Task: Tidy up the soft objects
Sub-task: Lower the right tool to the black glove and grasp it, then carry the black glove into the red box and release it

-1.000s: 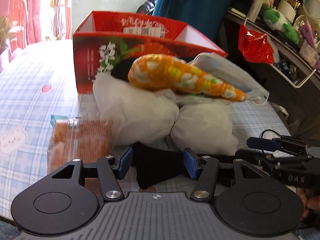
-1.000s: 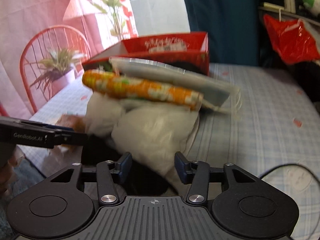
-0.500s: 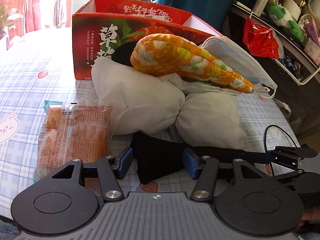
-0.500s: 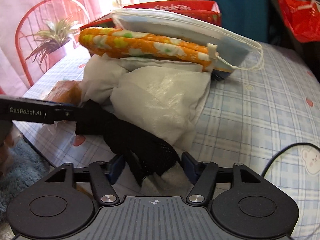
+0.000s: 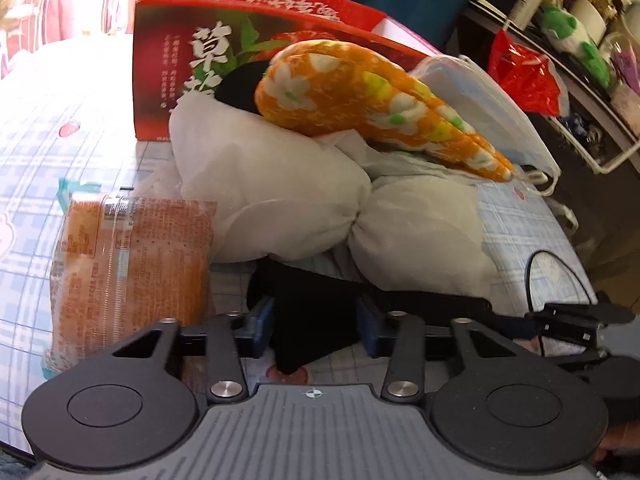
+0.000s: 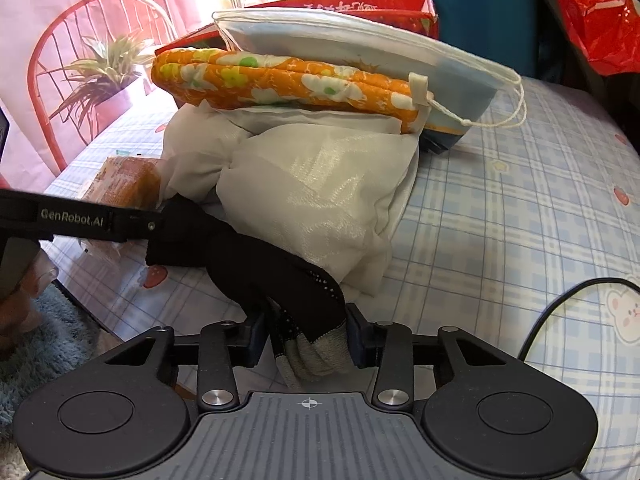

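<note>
A: What is each tool doing?

B: Both have just been closing. The left tool (image 5: pixel 316 318) now pinches one end of the black sock (image 5: pixel 312 312), its blue pads pressed against the fabric. The right tool (image 6: pixel 306 334) pinches the other end, where the sock's grey cuff sits between the pads.

A: So the sock runs between them?

B: Yes. In the right wrist view it stretches from the right tool up and left to the left tool's tip. It lies at the near edge of the counter (image 6: pixel 520 216), just in front of the pile.

A: What's in the pile?

B: Two stuffed white cloth bundles (image 5: pixel 280 184) side by side, touching the sock. On top of them rests an orange flowered pad (image 5: pixel 360 104), and a pale blue face mask (image 6: pixel 360 40) lies on the pad, its ear loops hanging off the right side.

A: Anything else nearby?

B: A wrapped orange snack packet (image 5: pixel 132 260) lies flat to the left of the bundles. A red carton (image 5: pixel 180 60) stands behind the pile, at the far side. A black cable (image 6: pixel 560 304) curls on the checked cloth at the right.
</note>
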The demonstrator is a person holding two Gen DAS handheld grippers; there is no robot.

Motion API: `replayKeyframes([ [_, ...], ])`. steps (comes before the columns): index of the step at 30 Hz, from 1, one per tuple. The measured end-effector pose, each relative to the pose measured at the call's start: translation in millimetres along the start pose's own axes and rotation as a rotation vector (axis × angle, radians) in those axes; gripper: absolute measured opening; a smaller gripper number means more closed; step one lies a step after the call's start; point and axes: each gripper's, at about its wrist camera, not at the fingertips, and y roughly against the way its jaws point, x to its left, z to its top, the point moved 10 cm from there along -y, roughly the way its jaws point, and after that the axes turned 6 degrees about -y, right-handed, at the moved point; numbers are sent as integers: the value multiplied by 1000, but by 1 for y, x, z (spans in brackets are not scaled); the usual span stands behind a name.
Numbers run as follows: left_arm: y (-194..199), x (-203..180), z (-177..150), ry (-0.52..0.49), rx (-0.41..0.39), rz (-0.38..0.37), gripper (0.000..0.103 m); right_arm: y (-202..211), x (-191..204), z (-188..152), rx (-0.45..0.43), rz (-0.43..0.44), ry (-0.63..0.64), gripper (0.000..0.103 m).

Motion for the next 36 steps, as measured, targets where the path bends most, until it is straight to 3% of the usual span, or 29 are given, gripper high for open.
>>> replayKeyframes([
  [1,-1,-2,-1,-13,4,6,18,1,1,0,-3,-2,2,33],
  [8,10,-5,0,-26,-30,24,12,7,3,3,-18,11,6,27],
  [23,72,-26,35,-93,-221,33,10,53,16,33,-137,41,34,23],
  [36,143,-32,91,-136,-399,53,10,103,42,105,-276,74,137,22],
])
